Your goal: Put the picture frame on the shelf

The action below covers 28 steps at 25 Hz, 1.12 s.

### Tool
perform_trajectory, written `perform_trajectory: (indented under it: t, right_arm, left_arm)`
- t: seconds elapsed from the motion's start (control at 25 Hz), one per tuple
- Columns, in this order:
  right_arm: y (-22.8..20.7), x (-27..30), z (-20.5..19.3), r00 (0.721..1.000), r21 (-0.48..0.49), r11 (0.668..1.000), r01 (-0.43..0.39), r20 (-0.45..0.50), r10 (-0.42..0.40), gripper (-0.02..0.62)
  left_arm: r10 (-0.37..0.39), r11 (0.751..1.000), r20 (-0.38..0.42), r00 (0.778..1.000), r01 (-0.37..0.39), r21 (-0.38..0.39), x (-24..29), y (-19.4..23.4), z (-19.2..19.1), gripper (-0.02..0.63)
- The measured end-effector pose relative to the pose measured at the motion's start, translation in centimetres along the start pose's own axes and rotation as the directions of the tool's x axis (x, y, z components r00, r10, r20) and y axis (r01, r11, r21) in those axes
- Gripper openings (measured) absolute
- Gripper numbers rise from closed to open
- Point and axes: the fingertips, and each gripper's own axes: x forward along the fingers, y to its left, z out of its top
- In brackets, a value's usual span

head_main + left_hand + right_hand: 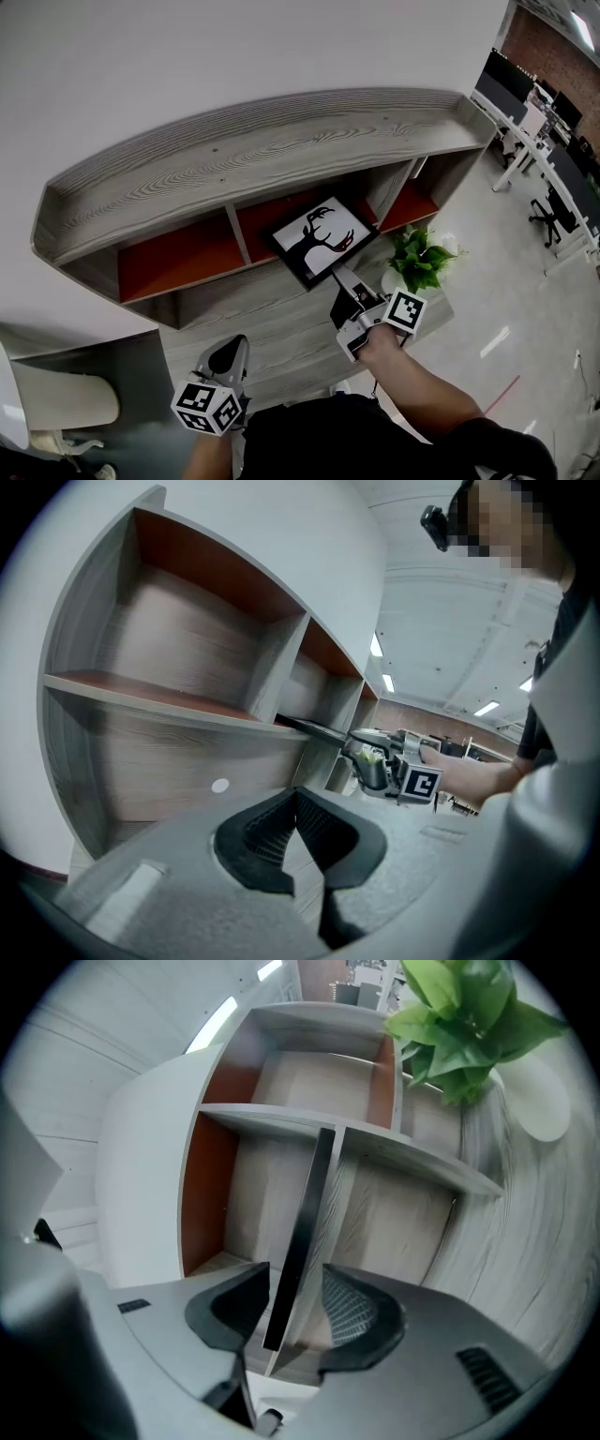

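Closest in, the left gripper (pixel 234 345) hangs low in front of the person with its marker cube (pixel 208 405) toward the body, and its own view shows the jaws drawn together at the tips with nothing between them. Just ahead and to the right, the right gripper (pixel 342 281) reaches out from a bare forearm (pixel 422 375) and points at the shelf. Its jaws stand wide apart, and the dark edge of the picture frame (pixel 300 1232) runs straight between the pads (pixel 349 1309) with a gap showing on the right side, so nothing is clamped. From above, the picture frame (pixel 319 239) lies face up with its black stag silhouette on white. Its far end sits inside the middle compartment, between the two red-backed ones, and its near corner juts out over the front of the board toward that gripper. The grey wood-grain shelf (pixel 281 141) curves along a white wall. A leafy green plant (pixel 420 258) in a white pot (pixel 539 1101) stands on the lower ledge just right of the gripper, and office desks (pixel 553 141) fill the far right corner
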Motion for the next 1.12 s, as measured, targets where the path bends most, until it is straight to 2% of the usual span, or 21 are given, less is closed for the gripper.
perform_trajectory:
  t: [0.08,0.2,0.64,1.12]
  right_arm:
    - [0.0,-0.5,-0.4,0.999,0.031,0.999,-0.026,-0.020,0.026,0.132]
    - [0.3,-0.4,-0.7,0.998,0.035,0.998,-0.052,-0.044,0.054,0.085]
    - [0.3,3.0,-1.8,0.997,0.097,0.994,-0.052,-0.057,0.057,0.075]
    - [0.3,6.6,-2.0,0.995,0.074,0.996,-0.047,-0.087,0.053,0.077]
  left_arm:
    - [-0.002,1.000,-0.003,1.000,0.002,0.004,0.1,-0.2,0.0,0.009]
    - [-0.004,1.000,-0.006,1.000,0.004,0.007,0.3,-0.6,0.0,0.009]
    - [0.026,1.000,0.000,1.000,-0.026,0.010,-0.7,-0.5,0.0,0.009]
    - [0.080,0.997,0.015,0.997,-0.080,-0.011,-1.7,0.2,-0.2,0.009]
